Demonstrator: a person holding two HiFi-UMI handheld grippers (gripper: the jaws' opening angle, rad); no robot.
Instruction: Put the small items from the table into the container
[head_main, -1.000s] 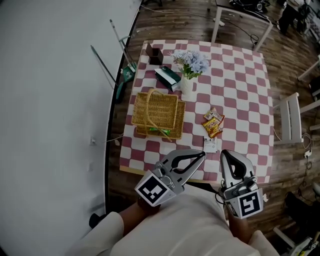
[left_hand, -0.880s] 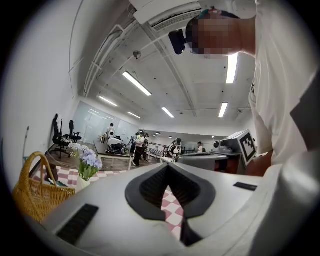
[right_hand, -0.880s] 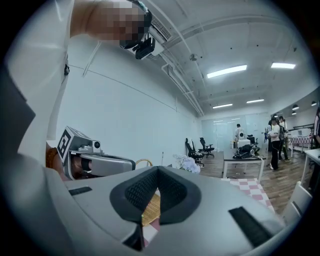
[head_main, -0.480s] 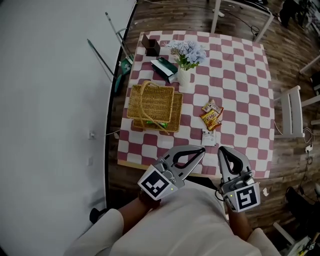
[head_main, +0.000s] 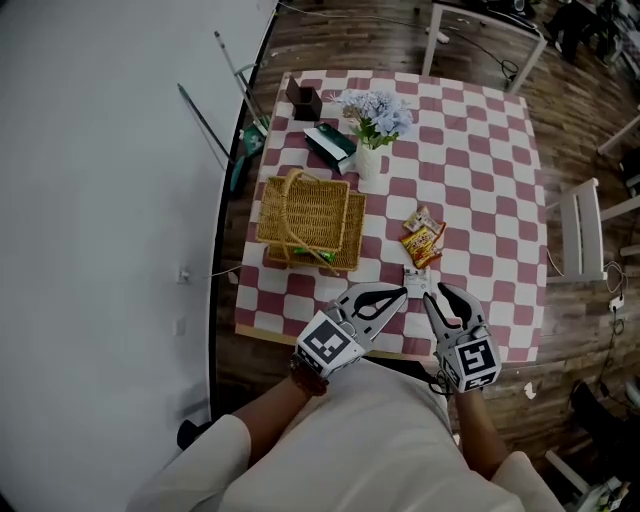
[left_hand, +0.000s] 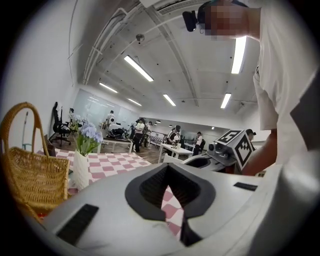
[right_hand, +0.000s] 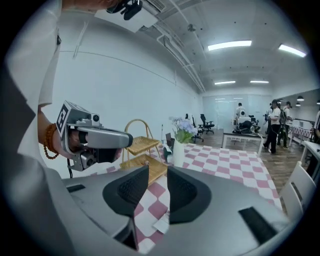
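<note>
The small white packet (head_main: 418, 282) lies flat near the front edge of the table (head_main: 480, 180), just ahead of the right gripper (head_main: 436, 292), the nearer one. Its jaws are opening, nothing between them. The left gripper (head_main: 400, 293) is closed, empty. The basket (head_main: 308, 215) waits to the left.

Wicker basket (head_main: 308, 215): tan, arched handle, upright near left edge of table (head_main: 480, 150). Orange-red snack packets (head_main: 423, 238): flat, touching, mid-table, right of basket. White sachet (head_main: 417, 283): flat, near front edge.
</note>
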